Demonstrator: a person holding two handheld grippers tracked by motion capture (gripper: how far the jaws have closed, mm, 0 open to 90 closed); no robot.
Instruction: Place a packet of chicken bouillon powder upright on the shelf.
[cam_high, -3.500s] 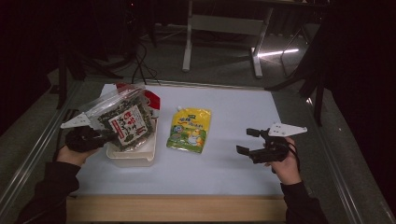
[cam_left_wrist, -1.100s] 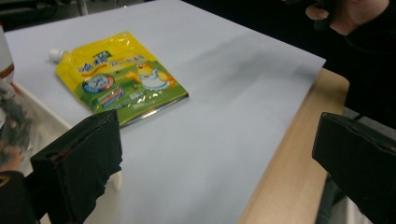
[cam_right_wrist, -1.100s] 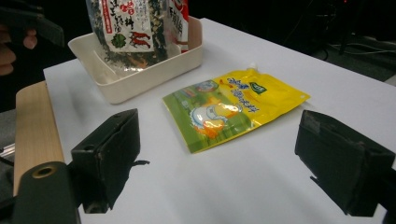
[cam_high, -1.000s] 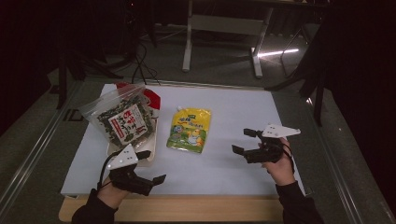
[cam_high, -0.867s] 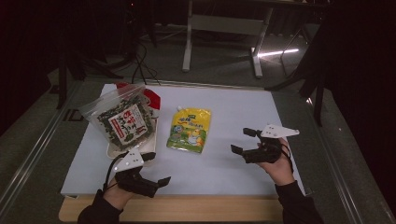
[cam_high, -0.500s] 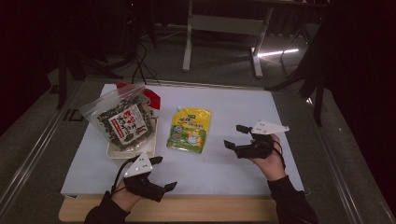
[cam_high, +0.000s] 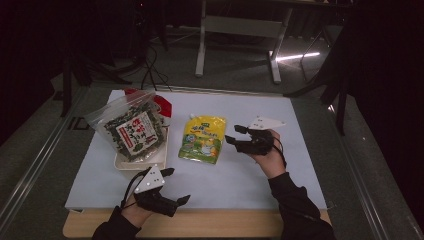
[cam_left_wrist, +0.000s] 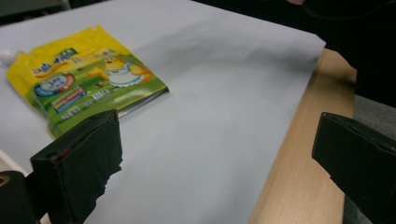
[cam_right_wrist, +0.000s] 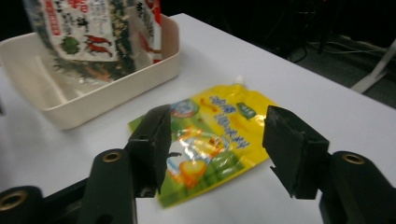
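A yellow spouted pouch (cam_high: 202, 140) lies flat on the white sheet at mid-table; it also shows in the left gripper view (cam_left_wrist: 84, 79) and the right gripper view (cam_right_wrist: 215, 135). My right gripper (cam_high: 233, 135) hovers just right of the pouch, pointing at it. Its jaws have just been closing and stand partly open (cam_right_wrist: 217, 123), with the pouch beyond them and untouched. My left gripper (cam_high: 177, 186) rests near the front edge, jaws wide open (cam_left_wrist: 219, 158) on nothing. A clear bag of seaweed snack (cam_high: 132, 132) leans in a white tray (cam_high: 135, 164) at the left.
The wooden table edge (cam_high: 200, 225) runs along the front, beyond the white sheet (cam_left_wrist: 224, 93). The tray wall (cam_right_wrist: 93, 93) and its bag (cam_right_wrist: 93, 32) sit left of the pouch. A metal rail (cam_high: 35, 165) borders the left. Desk legs (cam_high: 235, 30) stand behind.
My right gripper has moved left up to the pouch and its jaws have narrowed. The left gripper drifted slightly right along the front edge.
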